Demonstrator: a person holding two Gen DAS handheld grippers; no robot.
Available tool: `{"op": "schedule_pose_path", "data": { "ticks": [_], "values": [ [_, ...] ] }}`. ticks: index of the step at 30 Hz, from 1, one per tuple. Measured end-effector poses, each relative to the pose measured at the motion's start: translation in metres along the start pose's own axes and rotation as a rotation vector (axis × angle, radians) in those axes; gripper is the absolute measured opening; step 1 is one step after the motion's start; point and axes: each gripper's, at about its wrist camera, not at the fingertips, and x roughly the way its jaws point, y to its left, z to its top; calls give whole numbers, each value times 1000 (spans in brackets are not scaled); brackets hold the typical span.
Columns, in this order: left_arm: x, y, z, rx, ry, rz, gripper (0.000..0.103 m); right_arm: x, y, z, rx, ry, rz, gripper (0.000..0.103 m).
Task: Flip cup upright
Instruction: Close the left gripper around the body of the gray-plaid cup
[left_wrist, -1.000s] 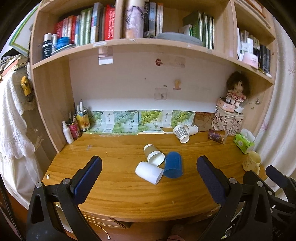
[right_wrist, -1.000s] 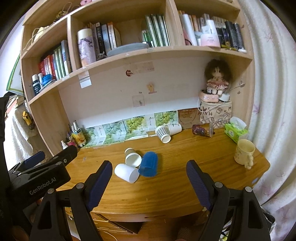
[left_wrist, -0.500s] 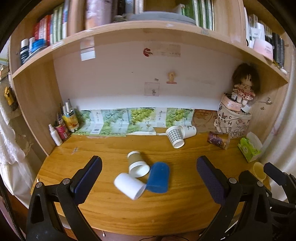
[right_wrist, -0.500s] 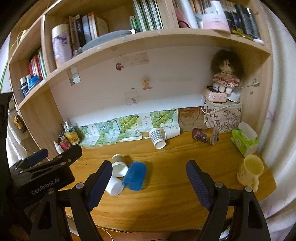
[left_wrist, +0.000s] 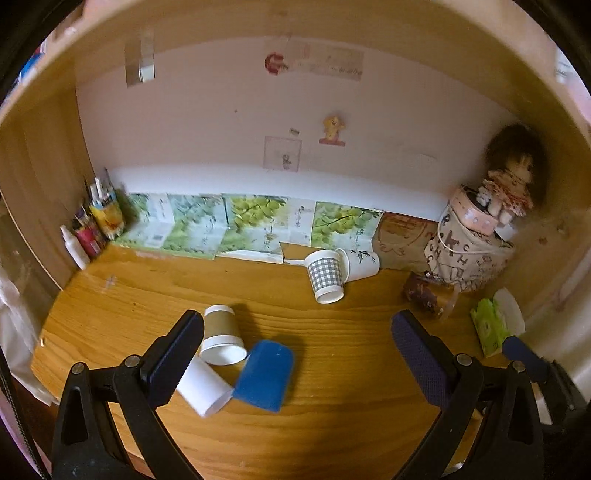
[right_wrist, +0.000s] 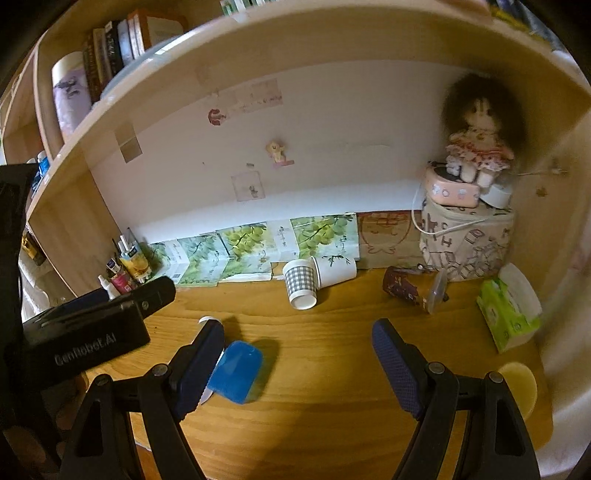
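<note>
A blue cup (left_wrist: 265, 375) stands upside down on the wooden desk (left_wrist: 332, 424); it also shows in the right wrist view (right_wrist: 238, 372). A plain white cup (left_wrist: 204, 387) and a brown-sleeved cup (left_wrist: 221, 334) lie on their sides touching it. A checked cup (left_wrist: 325, 276) and a white bamboo-print cup (left_wrist: 357, 261) lie at the back. My left gripper (left_wrist: 297, 350) is open above the blue cup's right side. My right gripper (right_wrist: 297, 356) is open, the blue cup by its left finger. Both are empty.
A doll on a patterned fabric box (right_wrist: 466, 243) stands back right, with a brown snack cup (right_wrist: 410, 290), a green tissue pack (right_wrist: 508, 314) and a yellow mug (right_wrist: 519, 387) near it. Bottles and pens (left_wrist: 92, 229) fill the back left corner. A shelf hangs overhead.
Both grippers have moved forward over the desk and down toward the cups, which now look larger and closer. The cups have not moved. Both grippers stay open.
</note>
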Motion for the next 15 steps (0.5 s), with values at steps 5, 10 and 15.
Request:
{"op": "schedule_pose_path", "data": {
  "ticks": [5,10,15],
  "values": [
    [33,1,18,-84,60,5,102,36,-16,19,-4,32,42,83],
    [70,4,34,-150,147,-13,102,71,-28,35,9,73,103,83],
    [107,10,46,-180,225,-36,102,103,-37,47,4,108,140,83]
  ]
}}
